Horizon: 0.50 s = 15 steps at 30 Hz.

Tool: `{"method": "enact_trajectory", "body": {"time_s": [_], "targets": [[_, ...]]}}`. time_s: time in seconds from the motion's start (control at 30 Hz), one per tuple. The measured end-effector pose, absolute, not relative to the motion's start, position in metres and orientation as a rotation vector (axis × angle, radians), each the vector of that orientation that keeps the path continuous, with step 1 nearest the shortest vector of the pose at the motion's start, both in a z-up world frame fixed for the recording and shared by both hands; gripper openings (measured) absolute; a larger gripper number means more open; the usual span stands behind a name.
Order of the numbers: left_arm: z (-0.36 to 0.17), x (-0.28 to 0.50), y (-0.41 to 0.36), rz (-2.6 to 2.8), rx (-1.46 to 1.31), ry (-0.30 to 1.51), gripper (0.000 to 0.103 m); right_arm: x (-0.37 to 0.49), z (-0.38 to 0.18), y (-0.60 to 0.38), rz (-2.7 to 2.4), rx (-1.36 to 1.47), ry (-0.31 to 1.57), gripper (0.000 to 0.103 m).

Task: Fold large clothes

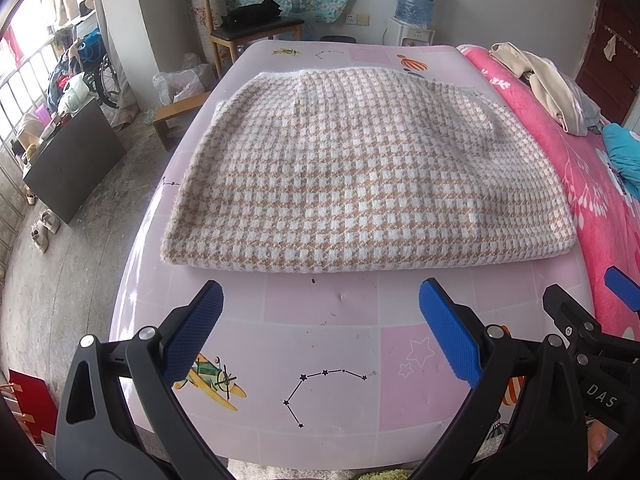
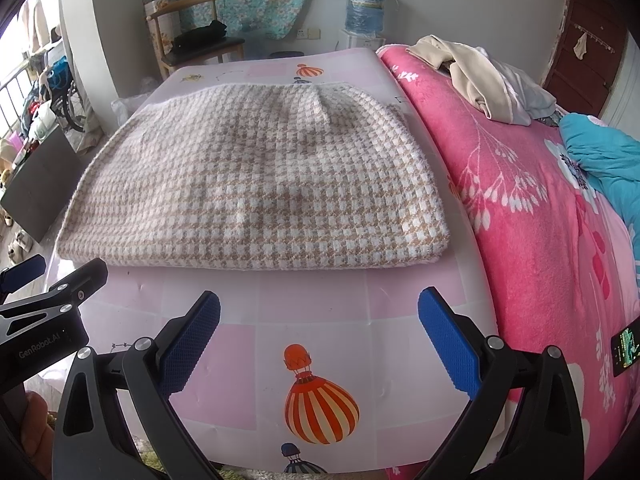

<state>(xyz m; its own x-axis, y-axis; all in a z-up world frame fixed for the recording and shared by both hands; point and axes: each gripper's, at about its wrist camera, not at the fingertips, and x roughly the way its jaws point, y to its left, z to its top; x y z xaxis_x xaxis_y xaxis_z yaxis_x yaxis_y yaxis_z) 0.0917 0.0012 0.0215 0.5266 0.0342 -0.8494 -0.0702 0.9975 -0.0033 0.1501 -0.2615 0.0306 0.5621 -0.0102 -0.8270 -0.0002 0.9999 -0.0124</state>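
Note:
A tan-and-white houndstooth garment lies folded flat on the pink patterned mat; its thick folded edge faces me. The same garment fills the middle of the right wrist view. My left gripper hovers open just short of that near edge, nothing between its blue pads. My right gripper is open too, at the same distance from the fold, holding nothing. The right gripper shows at the right edge of the left wrist view, and the left gripper at the left edge of the right wrist view.
A pink floral blanket covers the bed to the right, with a beige garment pile and a teal cloth on it. A phone lies at the right. A wooden chair, a water dispenser and floor clutter stand beyond.

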Motion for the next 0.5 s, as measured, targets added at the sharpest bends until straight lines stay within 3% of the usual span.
{"method": "enact_trajectory", "body": {"time_s": [0.5], "targets": [[0.0223, 0.0927, 0.0009, 0.063, -0.039, 1.012, 0.095, 0.1506, 0.0313, -0.2611, -0.003, -0.012, 0.973, 0.097]]}}
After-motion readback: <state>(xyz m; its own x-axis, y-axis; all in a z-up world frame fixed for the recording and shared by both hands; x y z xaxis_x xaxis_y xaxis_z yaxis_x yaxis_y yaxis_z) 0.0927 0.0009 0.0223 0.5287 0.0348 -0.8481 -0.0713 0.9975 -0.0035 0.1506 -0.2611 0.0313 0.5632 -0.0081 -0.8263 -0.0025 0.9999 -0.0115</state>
